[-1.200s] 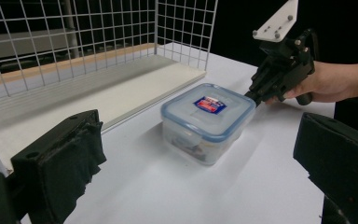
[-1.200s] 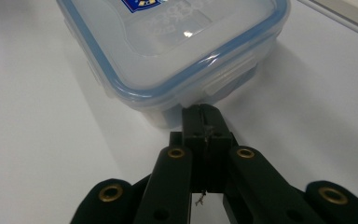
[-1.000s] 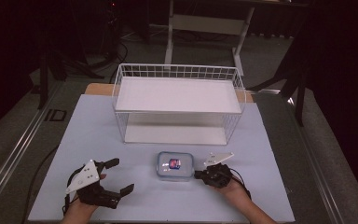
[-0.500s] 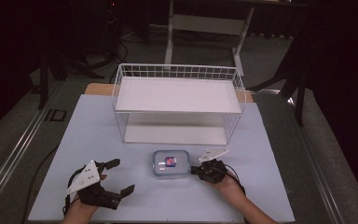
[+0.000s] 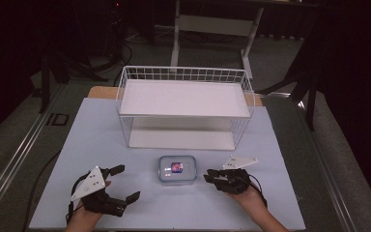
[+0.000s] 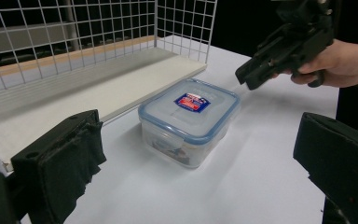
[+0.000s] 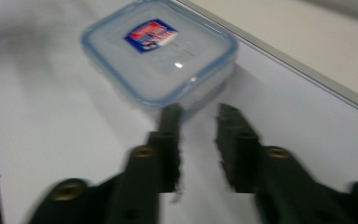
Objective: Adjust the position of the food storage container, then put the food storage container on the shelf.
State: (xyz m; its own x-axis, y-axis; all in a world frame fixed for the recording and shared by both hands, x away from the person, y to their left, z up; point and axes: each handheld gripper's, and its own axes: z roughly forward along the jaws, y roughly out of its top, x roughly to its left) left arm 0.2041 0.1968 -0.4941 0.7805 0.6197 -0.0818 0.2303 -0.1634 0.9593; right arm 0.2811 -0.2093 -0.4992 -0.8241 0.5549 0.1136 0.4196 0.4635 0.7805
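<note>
From right gripper view: right gripper (image 7: 200,116) jaws parted, empty, short of container (image 7: 158,56).

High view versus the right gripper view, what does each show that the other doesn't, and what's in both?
High view alone: the whole wire rack, the left gripper with jaws wide apart, the right hand, and the floor beyond the table.

Right gripper view alone: a close look between the right gripper pads, a gap apart with nothing between them, having just been opening.

Both: the lidded plastic box on the table.
</note>
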